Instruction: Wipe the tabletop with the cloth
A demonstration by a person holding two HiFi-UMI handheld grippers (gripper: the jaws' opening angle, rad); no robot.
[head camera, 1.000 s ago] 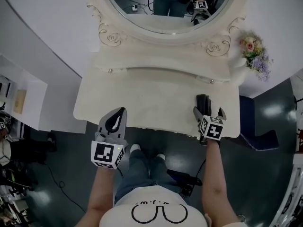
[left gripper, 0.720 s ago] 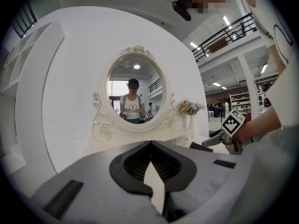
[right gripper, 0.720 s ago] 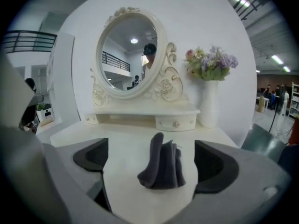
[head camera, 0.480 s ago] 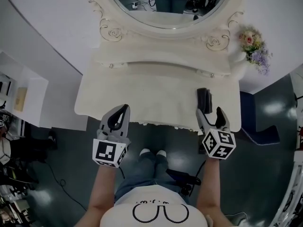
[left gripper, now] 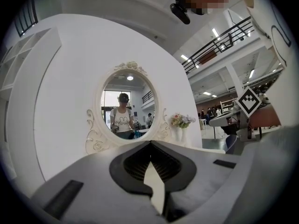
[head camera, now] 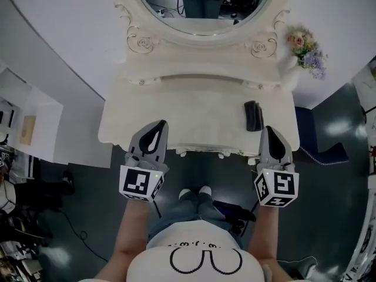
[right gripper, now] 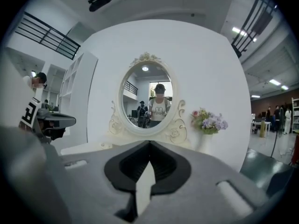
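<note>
the dark folded cloth [head camera: 254, 115] lies on the cream tabletop [head camera: 194, 122], near the right front corner, and no gripper touches it. the right gripper [head camera: 272, 133] is just in front of it at the table edge; its jaws have just closed with nothing between them. the left gripper [head camera: 157, 128], at the front left edge, has its jaws together and holds nothing.

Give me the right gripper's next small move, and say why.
Probably open the jaws of the right gripper and ease it forward to the dark cloth. Its jaws have just closed on nothing, the cloth lies loose on the tabletop just ahead of it, and the left gripper is shut and empty too, so wiping likely cannot start until the cloth is gripped.
</note>
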